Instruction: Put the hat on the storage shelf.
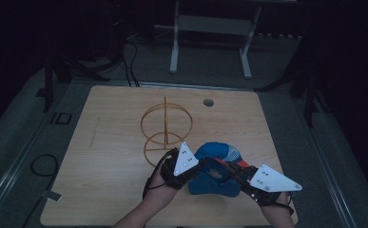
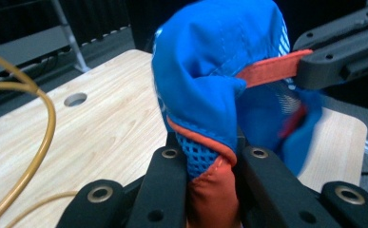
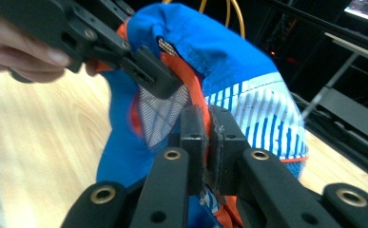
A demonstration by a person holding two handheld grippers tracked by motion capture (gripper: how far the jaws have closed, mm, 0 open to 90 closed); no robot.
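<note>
A blue cap [image 1: 218, 168] with orange trim and a white-striped panel hangs just above the table's front right part, held between both grippers. My left gripper [image 1: 197, 166] is shut on the cap's orange-edged rim [image 2: 209, 161], with blue mesh pinched between its jaws. My right gripper [image 1: 225, 167] is shut on the cap's orange band [image 3: 209, 130] from the other side. In the left gripper view the cap [image 2: 219, 71] bulges upward and the right gripper [image 2: 336, 57] holds the orange band. In the right gripper view the cap [image 3: 229, 66] shows with the left gripper [image 3: 158, 80] and its hand at upper left.
A yellow wire stand [image 1: 166, 128] made of rings on an upright rod stands on the wooden table [image 1: 105, 142] just behind the left gripper. A round hole [image 1: 208, 102] is in the table's far side. A grey frame's legs [image 1: 210, 42] stand on the floor beyond.
</note>
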